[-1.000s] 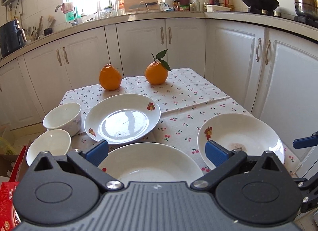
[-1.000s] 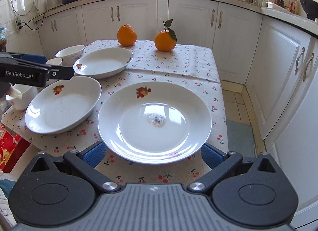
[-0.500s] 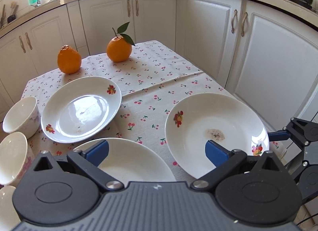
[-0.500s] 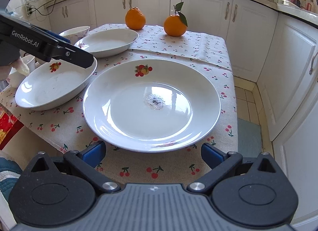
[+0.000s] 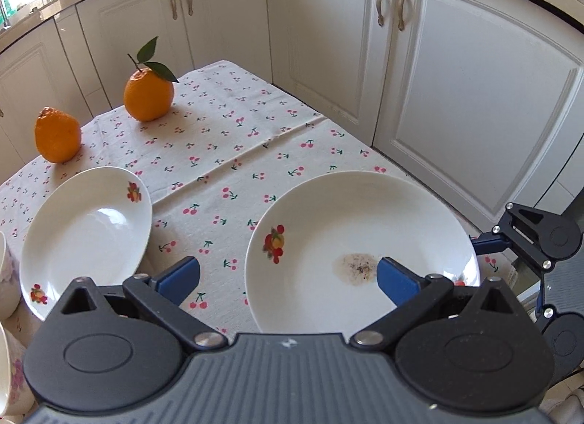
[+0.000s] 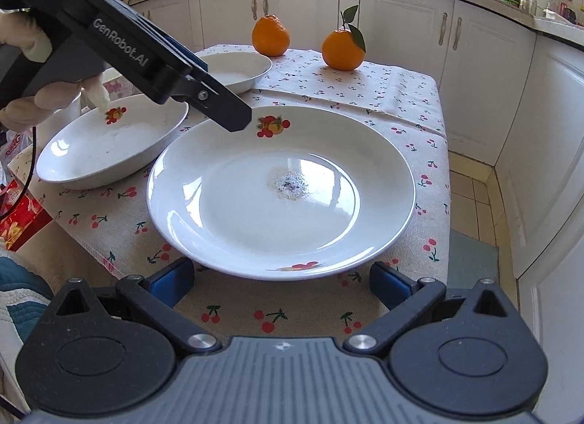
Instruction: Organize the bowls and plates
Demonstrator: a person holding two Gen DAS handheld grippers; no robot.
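Observation:
A large white plate with fruit prints and a dirty spot in its middle lies at the table's near right; it also shows in the left wrist view. My right gripper is open, its jaws just short of the plate's near rim. My left gripper is open above the plate's left part; its body shows in the right wrist view. A second deep plate lies to the left, a third behind it. The far plate also shows in the left wrist view.
Two oranges stand at the back of the cherry-print tablecloth. White bowls sit at the table's left edge. White cabinets close in behind and on the right. A red packet lies below the table's left.
My left gripper has swung right, from over the left plates to above the dirty plate. My right gripper has moved in closer to the dirty plate's near rim.

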